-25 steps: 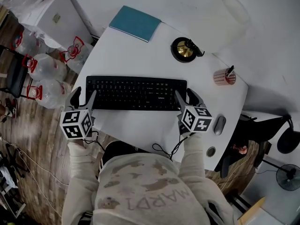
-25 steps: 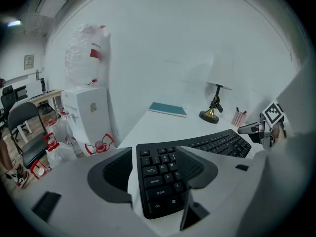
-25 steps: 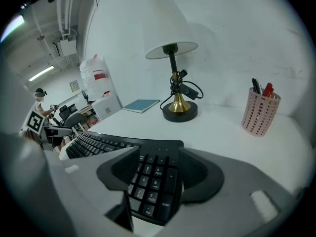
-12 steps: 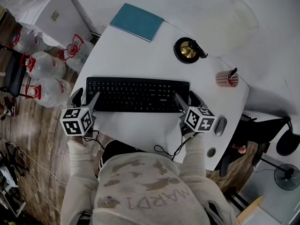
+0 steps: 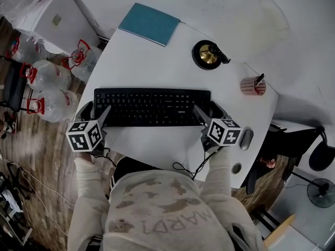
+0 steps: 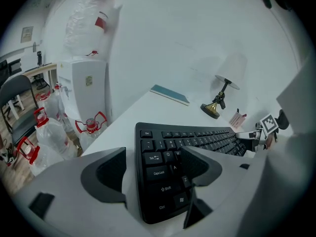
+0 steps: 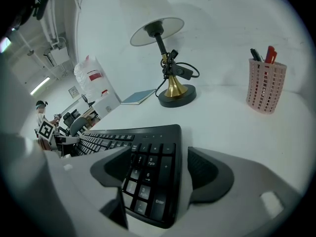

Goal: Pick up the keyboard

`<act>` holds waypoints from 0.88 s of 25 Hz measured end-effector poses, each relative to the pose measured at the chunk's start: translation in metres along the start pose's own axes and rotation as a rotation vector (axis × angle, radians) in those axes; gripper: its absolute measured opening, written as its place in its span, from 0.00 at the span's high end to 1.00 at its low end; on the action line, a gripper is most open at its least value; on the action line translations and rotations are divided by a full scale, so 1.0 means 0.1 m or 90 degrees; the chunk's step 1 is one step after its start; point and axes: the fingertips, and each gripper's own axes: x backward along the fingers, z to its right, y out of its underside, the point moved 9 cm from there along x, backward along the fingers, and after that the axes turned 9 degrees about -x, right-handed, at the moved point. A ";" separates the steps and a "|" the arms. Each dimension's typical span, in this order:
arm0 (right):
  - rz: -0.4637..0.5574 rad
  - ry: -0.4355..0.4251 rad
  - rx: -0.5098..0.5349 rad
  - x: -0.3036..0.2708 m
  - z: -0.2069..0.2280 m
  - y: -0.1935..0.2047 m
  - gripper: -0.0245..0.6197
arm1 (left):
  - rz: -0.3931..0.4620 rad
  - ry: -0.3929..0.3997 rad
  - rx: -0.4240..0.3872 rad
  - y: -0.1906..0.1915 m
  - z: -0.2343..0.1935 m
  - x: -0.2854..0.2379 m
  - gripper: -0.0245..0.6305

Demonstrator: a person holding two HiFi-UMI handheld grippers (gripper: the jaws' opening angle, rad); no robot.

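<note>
A black keyboard (image 5: 152, 106) lies flat on the white table (image 5: 157, 51). My left gripper (image 5: 95, 110) straddles its left end, one finger outside the edge and one over the keys. In the left gripper view the keyboard (image 6: 197, 142) sits between the jaws of the left gripper (image 6: 153, 169), with a gap at the outer pad. My right gripper (image 5: 208, 109) straddles the right end the same way. In the right gripper view the number pad end of the keyboard (image 7: 148, 157) lies between the pads of the right gripper (image 7: 158, 169) without being pressed. Both pairs of jaws are opening.
A teal notebook (image 5: 149, 24) lies at the far side of the table. A brass-based lamp (image 5: 208, 54) and a pink pen holder (image 5: 252, 85) stand to the right, a mouse (image 5: 245, 139) near the right edge. Water bottles (image 5: 47, 75) sit on the floor at left.
Both grippers' jaws have spread wider around the keyboard's ends. The left gripper has sunk a little. The keyboard stays flat on the table.
</note>
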 end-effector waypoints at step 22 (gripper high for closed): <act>0.054 0.028 0.021 0.15 -0.20 -0.02 0.44 | 0.066 -0.001 -0.014 -0.09 0.07 0.09 0.51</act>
